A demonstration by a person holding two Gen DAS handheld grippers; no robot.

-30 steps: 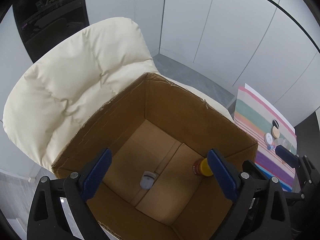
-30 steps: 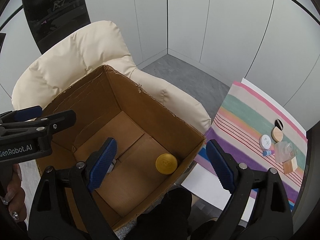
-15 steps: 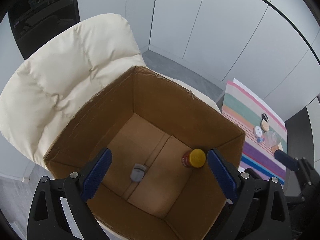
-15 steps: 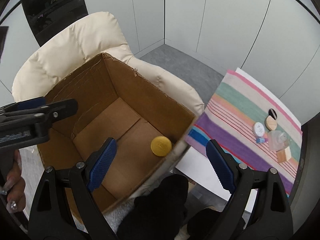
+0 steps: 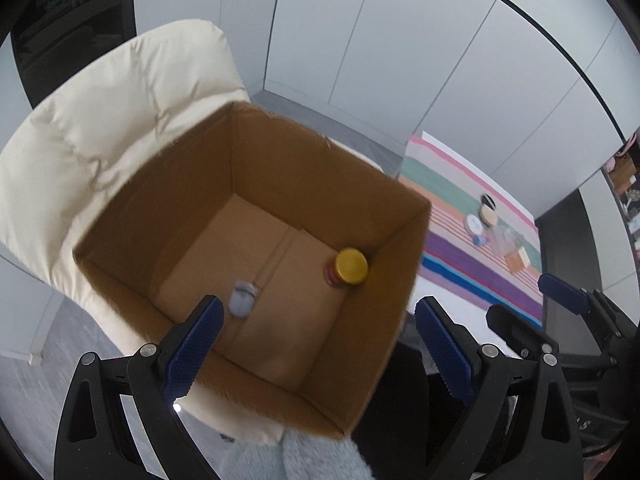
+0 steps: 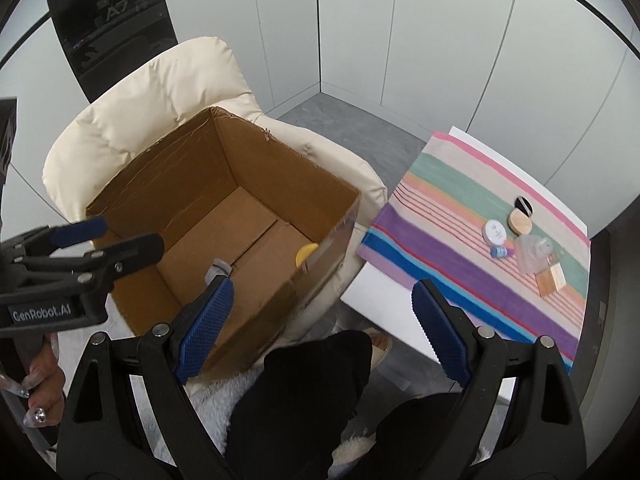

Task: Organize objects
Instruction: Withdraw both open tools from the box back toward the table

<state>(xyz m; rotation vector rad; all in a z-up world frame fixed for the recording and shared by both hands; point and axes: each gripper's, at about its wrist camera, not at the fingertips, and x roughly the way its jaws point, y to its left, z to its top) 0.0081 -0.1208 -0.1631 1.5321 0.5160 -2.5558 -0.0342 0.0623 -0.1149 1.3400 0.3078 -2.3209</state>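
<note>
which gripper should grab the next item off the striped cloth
Probably right: the right gripper stands open and empty beside the striped cloth and its small items; the left gripper hangs over the cardboard box.

Pretty plain room: pale grey wall panels (image 6: pixel 400 40) with thin vertical seams fill the top half of both views, meeting in a corner above a grey floor (image 6: pixel 344 120). A puffy cream quilted chair (image 5: pixel 100 128) takes up the left side. A dark glossy panel (image 6: pixel 116 16) with faint lettering sits in the upper left. On the right there's a white worktop (image 6: pixel 380 300) with a striped cloth (image 6: pixel 440 184) over it. The light is soft and even.
</note>
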